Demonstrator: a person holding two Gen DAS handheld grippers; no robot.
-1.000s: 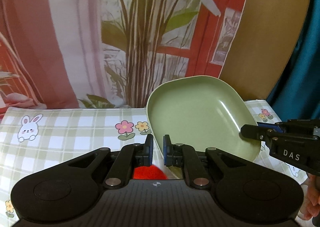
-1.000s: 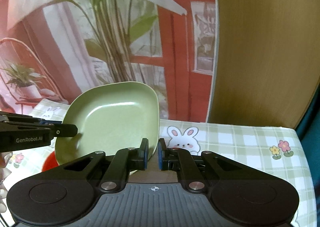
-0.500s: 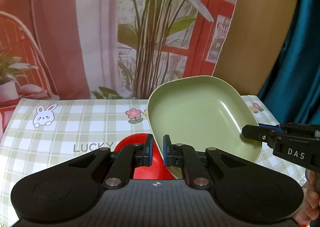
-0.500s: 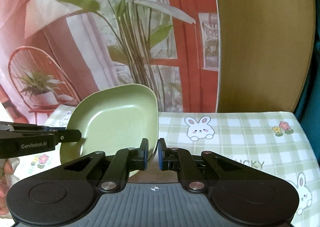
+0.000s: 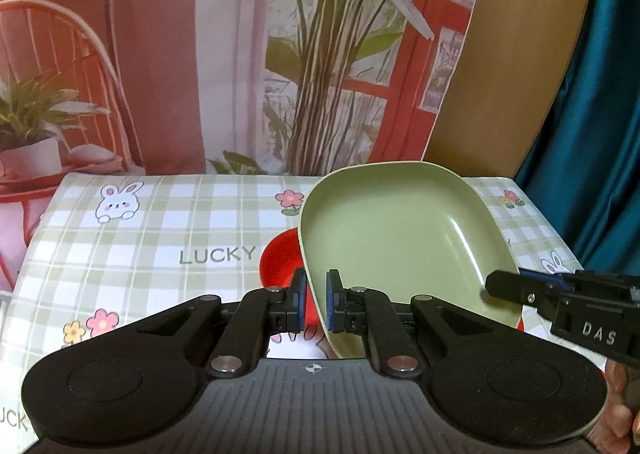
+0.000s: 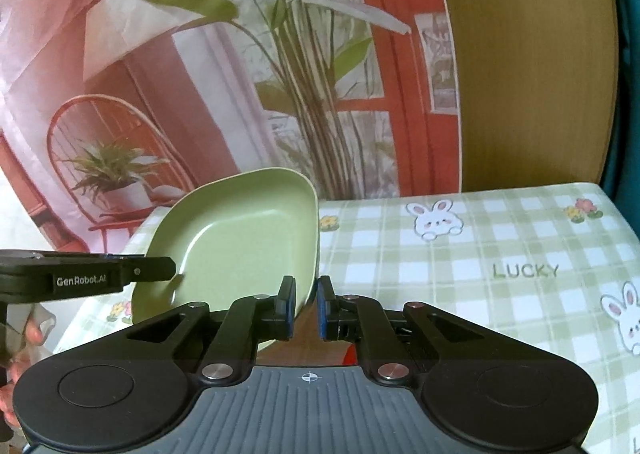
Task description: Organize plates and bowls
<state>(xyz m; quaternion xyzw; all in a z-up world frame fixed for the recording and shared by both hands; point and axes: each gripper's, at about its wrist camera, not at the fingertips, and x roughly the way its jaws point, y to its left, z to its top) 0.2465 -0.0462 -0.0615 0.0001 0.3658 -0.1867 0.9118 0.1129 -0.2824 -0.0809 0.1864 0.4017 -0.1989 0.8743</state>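
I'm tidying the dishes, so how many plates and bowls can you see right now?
2. A green plate is held tilted above the table, its rim between the fingers of both the left gripper and the right gripper. A red dish sits behind it, mostly hidden; more may be hidden.

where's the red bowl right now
In the left wrist view, the red bowl sits on the checked tablecloth, mostly hidden behind the lifted green plate, right of the LUCKY print.
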